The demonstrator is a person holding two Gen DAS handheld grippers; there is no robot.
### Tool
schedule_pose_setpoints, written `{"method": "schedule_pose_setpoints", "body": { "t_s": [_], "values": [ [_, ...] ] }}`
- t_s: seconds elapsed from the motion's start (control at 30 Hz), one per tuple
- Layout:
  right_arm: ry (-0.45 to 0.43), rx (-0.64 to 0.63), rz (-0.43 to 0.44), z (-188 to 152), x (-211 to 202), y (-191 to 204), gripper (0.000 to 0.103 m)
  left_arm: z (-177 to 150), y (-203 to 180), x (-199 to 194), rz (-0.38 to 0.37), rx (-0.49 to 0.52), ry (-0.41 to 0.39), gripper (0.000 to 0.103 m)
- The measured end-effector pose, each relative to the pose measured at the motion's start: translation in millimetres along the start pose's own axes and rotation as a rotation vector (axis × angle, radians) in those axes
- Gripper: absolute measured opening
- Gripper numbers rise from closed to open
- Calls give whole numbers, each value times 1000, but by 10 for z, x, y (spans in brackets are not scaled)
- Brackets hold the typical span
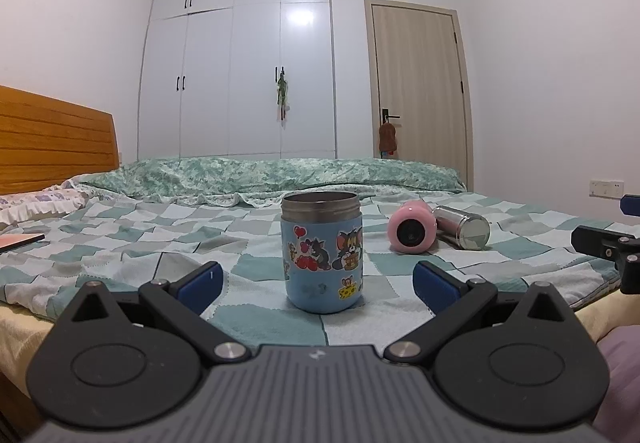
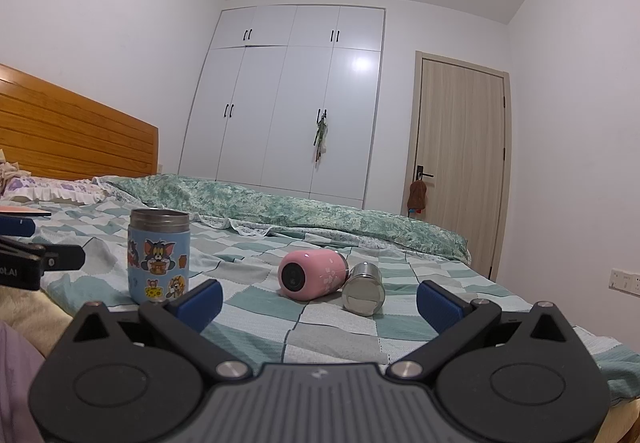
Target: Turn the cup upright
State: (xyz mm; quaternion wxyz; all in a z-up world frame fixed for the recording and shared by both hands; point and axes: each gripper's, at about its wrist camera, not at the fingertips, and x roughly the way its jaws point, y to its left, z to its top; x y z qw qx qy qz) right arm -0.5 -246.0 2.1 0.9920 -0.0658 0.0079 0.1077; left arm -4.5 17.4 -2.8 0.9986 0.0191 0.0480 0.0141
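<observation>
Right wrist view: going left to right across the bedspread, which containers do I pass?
Blue cartoon cup, standing upright → pink cup, lying on its side → steel cup, also lying down, right beside the pink one.

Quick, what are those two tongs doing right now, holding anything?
Left tongs: open, holding nothing, blue cup standing between them.
Right tongs: open, holding nothing.

The right claw point(image 2: 319, 301) gapes wide over the bed point(image 2: 336, 327); ahead, a pink cup point(image 2: 312, 274) lies sideways touching a steel cup point(image 2: 363, 293); a blue cup point(image 2: 158, 257) stands upright.
</observation>
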Motion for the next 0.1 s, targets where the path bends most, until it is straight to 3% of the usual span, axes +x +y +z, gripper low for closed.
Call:
{"method": "schedule_pose_setpoints", "body": {
  "t_s": [0.1],
  "values": [
    [0, 0, 0, 1, -1, 0, 103, -1, 1, -5, 0, -2, 3, 103]
  ]
}}
